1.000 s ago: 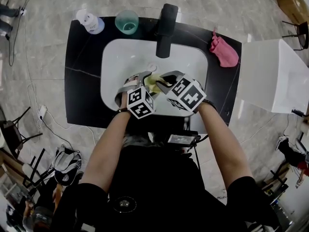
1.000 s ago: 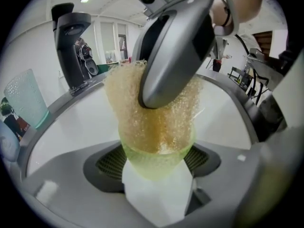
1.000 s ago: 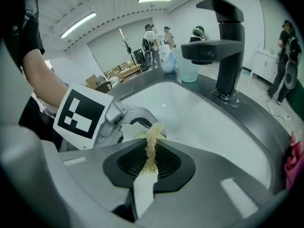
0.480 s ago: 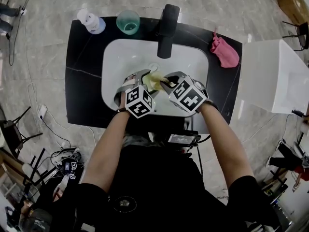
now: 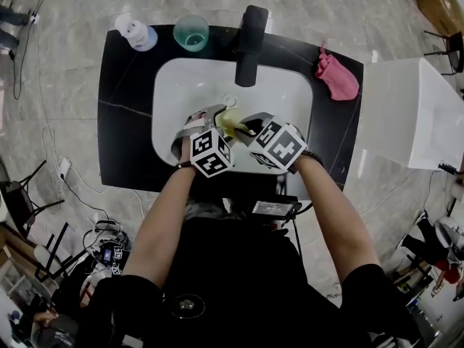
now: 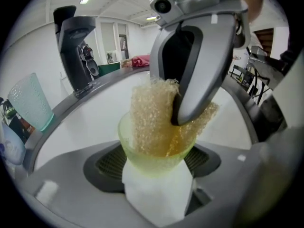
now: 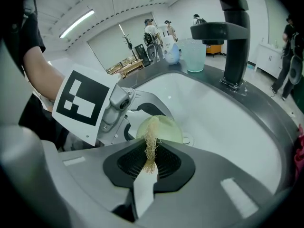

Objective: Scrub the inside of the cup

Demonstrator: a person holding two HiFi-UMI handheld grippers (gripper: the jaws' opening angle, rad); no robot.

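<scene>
Scrubbing was under way: the left claw [image 6: 156, 179] clamped the green cup [image 6: 151, 156] over the sink [image 5: 283, 93], at 6 o'clock from the tap [image 5: 248, 43], while the right claw [image 7: 149, 163], shut tight, pinched the sponge [image 6: 151, 115] inside it. Next, the sponge likely needed twisting against the wall.

The cup [image 6: 142, 166] is pale green, the sponge [image 6: 148, 113] amber, the sink [image 5: 279, 87] white, the counter [image 5: 123, 125] black.

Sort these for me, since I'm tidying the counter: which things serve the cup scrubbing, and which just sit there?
In use: green cup, sponge, left gripper, right gripper, sink.
Lying about: teal cup, bottle, pink cloth, faucet.
</scene>
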